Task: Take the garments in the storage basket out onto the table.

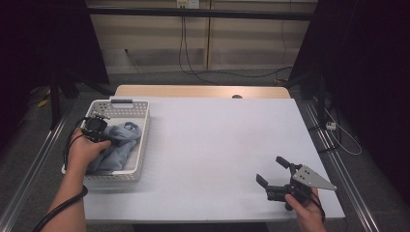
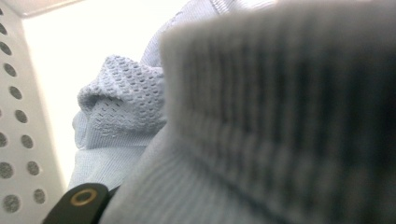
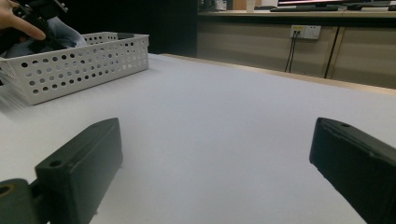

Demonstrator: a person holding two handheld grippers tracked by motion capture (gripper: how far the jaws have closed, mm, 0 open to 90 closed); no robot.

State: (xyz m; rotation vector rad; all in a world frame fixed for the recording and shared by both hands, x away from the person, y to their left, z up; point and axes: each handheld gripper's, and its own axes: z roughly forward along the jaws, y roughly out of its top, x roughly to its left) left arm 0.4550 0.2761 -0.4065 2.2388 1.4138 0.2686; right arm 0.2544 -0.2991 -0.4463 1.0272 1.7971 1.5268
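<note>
On the left, my left gripper [image 1: 107, 138] is down inside the white basket [image 1: 141, 147], right in the blue cloth [image 1: 122, 145]. In the left gripper view the cloth [image 2: 261, 121] is pushed up so close that it goes blurry, and I can see a bit of one black jaw at the bottom and the basket wall [image 2: 18, 140] with its round holes. I think the jaws are clenched on a fold of the cloth, but the pads are hidden under it, so I cannot tell for sure. The cloth is all in the basket, lying in a soft heap — none of it hangs over the rim or sits on the table [image 1: 217, 145] yet. So the grab looks about done, and the lifting out is not done. Over on the right, my right gripper [image 1: 274, 178] sits low near the front edge of the table, well apart from the basket. Its jaws stand wide and released, with nothing between them — it waits for the cloth, I think.
</note>
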